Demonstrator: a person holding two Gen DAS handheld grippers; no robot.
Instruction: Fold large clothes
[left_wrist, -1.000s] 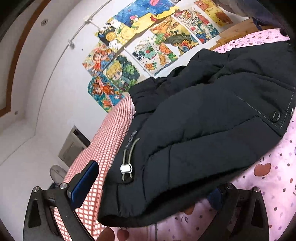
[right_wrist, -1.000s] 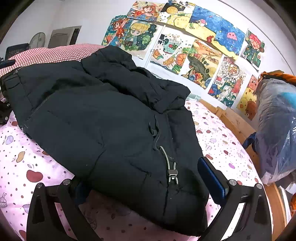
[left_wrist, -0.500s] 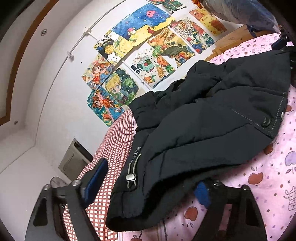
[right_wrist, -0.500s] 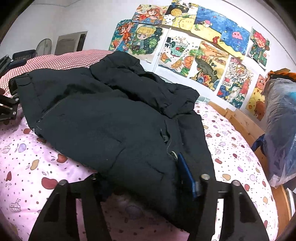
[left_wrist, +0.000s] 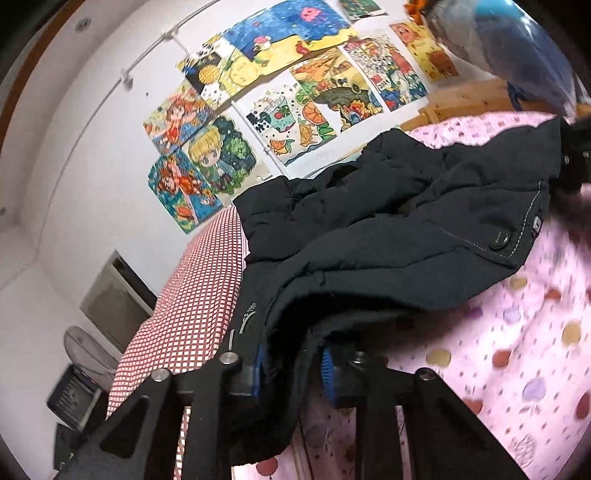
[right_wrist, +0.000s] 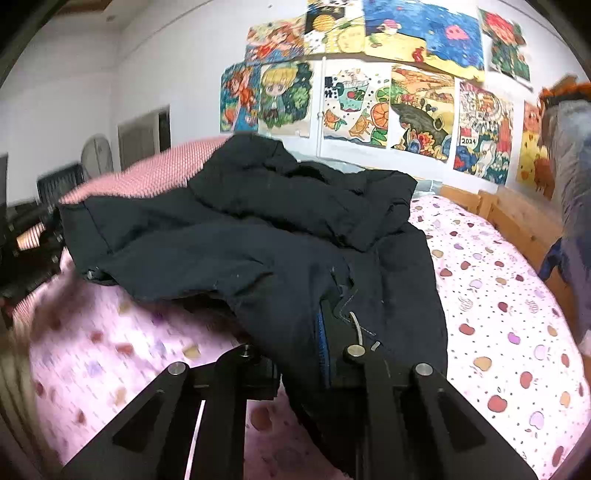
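Jacket (left_wrist: 388, 236), dark, puffy, rumpled on pink bedsheet (right_wrist: 498, 295); both grippers' jaws have just closed, pinching its hem.

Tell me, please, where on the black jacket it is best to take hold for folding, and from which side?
Grip the black jacket at its bottom hem, one corner per tongs, coming from the bed's near edge. The hem lies nearest, thin and free, unlike the bunched hood end by the wall. Both the left tongs and right tongs have just closed on that hem.
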